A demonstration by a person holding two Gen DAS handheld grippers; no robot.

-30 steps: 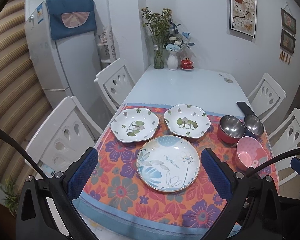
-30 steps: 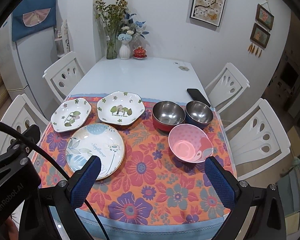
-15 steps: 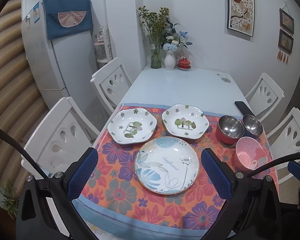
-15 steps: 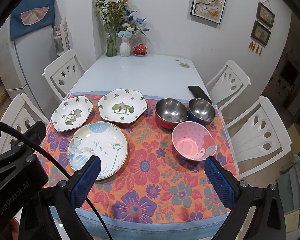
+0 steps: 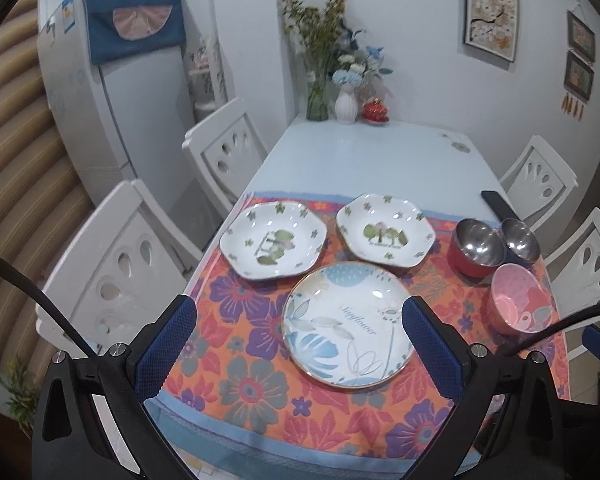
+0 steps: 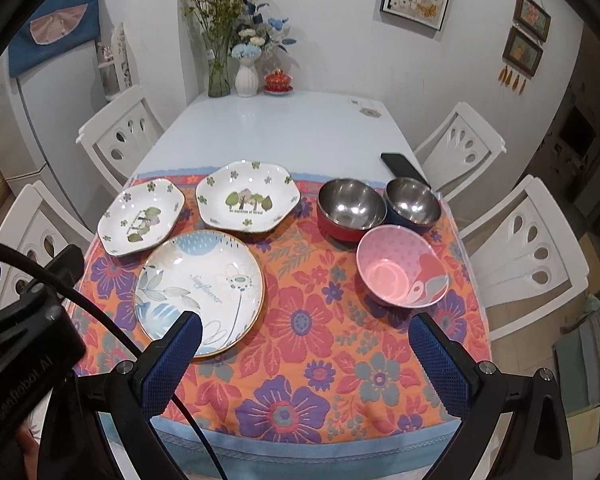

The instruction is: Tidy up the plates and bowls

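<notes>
On the floral cloth lie three plates: a round blue-leaf plate [image 5: 348, 323] [image 6: 199, 290] nearest me, and behind it two white plates with green flowers, one at left [image 5: 274, 241] [image 6: 141, 218] and one at right [image 5: 385, 230] [image 6: 248, 197]. To the right stand a red steel bowl [image 5: 478, 247] [image 6: 349, 208], a blue steel bowl [image 5: 521, 239] [image 6: 412, 205] and a pink bowl [image 5: 520, 303] [image 6: 402, 272]. My left gripper [image 5: 300, 346] hovers open above the table's near left edge. Also open and holding nothing, my right gripper [image 6: 306, 354] hangs over the near cloth.
A black phone [image 6: 400, 165] lies on the bare table [image 6: 268, 128] behind the bowls. Vases of flowers [image 6: 247, 76] and a red lidded cup [image 6: 278, 80] stand at the far end. White chairs [image 6: 528, 248] flank both sides, and a fridge [image 5: 112, 100] stands at left.
Both grippers have drifted slightly; the left view has shifted leftward and the right view has come a little closer to the table. Plates and bowls have not moved.
</notes>
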